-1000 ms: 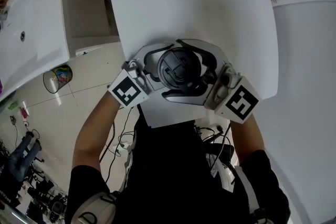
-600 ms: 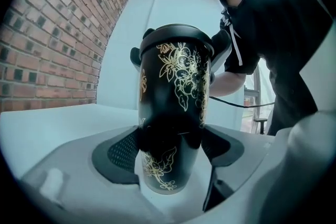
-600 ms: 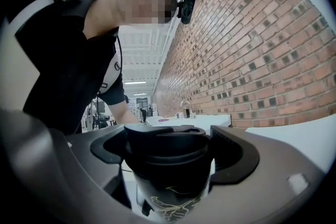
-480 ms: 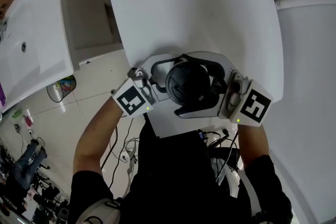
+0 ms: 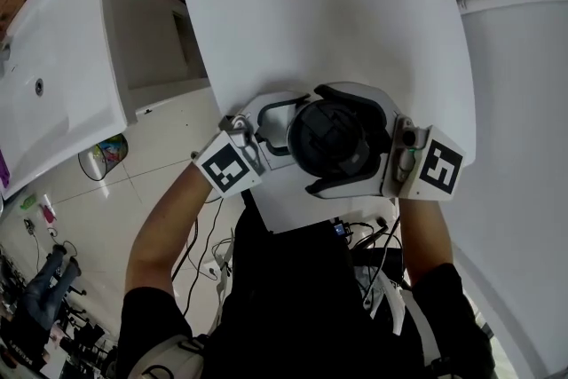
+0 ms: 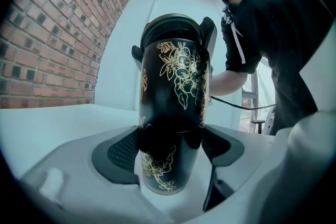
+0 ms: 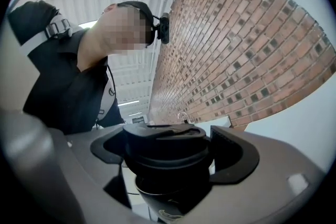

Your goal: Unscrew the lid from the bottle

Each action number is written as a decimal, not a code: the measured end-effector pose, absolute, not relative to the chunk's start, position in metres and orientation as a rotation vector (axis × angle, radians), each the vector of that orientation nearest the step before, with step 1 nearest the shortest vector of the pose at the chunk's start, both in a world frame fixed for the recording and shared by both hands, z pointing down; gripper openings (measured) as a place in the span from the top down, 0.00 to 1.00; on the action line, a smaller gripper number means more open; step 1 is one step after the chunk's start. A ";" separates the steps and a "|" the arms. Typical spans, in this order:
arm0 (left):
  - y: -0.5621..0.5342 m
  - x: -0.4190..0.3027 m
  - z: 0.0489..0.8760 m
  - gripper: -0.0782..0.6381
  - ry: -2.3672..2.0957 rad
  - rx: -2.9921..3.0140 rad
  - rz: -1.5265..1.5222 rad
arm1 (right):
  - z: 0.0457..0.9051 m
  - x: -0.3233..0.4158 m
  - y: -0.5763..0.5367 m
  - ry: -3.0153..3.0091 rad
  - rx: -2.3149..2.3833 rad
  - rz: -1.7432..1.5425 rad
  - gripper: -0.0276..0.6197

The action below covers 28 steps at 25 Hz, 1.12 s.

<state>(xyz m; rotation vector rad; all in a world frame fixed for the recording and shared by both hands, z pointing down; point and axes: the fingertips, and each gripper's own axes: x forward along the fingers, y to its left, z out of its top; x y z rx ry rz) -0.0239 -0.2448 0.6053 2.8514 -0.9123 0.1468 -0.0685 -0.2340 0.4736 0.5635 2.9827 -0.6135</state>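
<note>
A black bottle [image 6: 173, 107] with gold flower print is held upright in the air over the near edge of a white table [image 5: 311, 13]. My left gripper [image 6: 170, 152] is shut on the bottle's lower body, its dark pads pressed to both sides. The black lid [image 7: 165, 147] sits on top of the bottle. My right gripper [image 7: 168, 153] is closed around that lid at a wide spread. From the head view I look straight down on the lid [image 5: 333, 138], with the left gripper [image 5: 286, 133] on its left and the right gripper [image 5: 346, 138] wrapped round it.
A white counter [image 5: 53, 58] stands to the left, and a round bin [image 5: 99, 155] sits on the tiled floor beside it. Cables and gear [image 5: 49, 280] lie on the floor by the person's legs. A white curved wall [image 5: 524, 146] lies to the right.
Both grippers and the bottle have shifted a little to the right. The right gripper's marker cube has swung round the lid and now stands more upright.
</note>
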 end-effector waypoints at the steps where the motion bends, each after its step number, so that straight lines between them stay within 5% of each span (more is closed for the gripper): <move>1: -0.244 -0.024 0.606 0.36 -0.913 2.850 0.155 | 0.473 -0.069 -0.234 2.979 0.555 -0.619 0.24; 28: -0.238 -0.042 0.589 0.34 -1.178 2.771 0.275 | 0.442 -0.027 -0.286 2.792 0.164 -0.723 0.24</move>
